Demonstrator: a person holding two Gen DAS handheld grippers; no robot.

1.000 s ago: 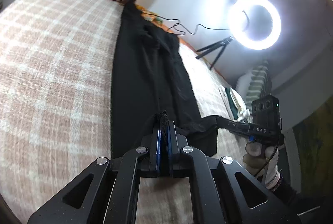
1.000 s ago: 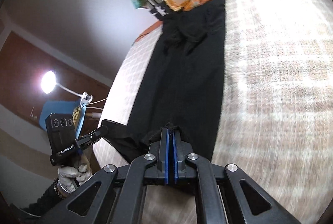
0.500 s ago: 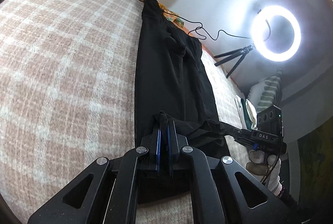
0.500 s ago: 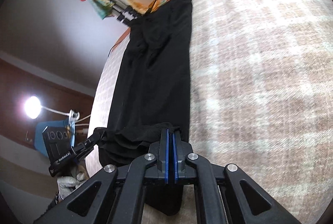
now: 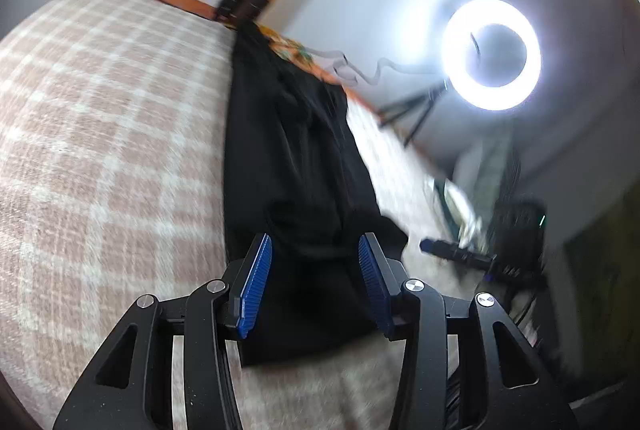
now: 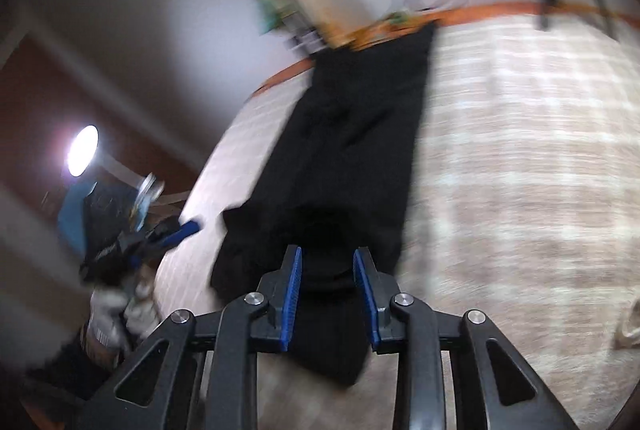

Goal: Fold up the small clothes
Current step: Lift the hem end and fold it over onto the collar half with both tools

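A long black garment (image 5: 288, 158) lies stretched along a pink checked bedspread (image 5: 100, 134), its near end bunched in loose folds. My left gripper (image 5: 314, 250) is open just above that near end, holding nothing. In the right wrist view the same black garment (image 6: 352, 150) runs away from me, and my right gripper (image 6: 326, 262) is open over its near end, also empty. Both views are motion-blurred. The right gripper also shows at the right of the left wrist view (image 5: 452, 250), and the left gripper at the left of the right wrist view (image 6: 176, 230).
A lit ring light (image 5: 492, 54) on a tripod stands beyond the bed at the right. A folded tripod with colourful cloth (image 6: 280, 2) leans at the wall by the bed's far edge. A lamp (image 6: 82, 150) glows at the left. A cable trails along the far edge.
Both grippers were shut on the garment's near end and have opened, letting it go. The released end has dropped onto the bedspread in loose folds. Both cameras are moving fast.
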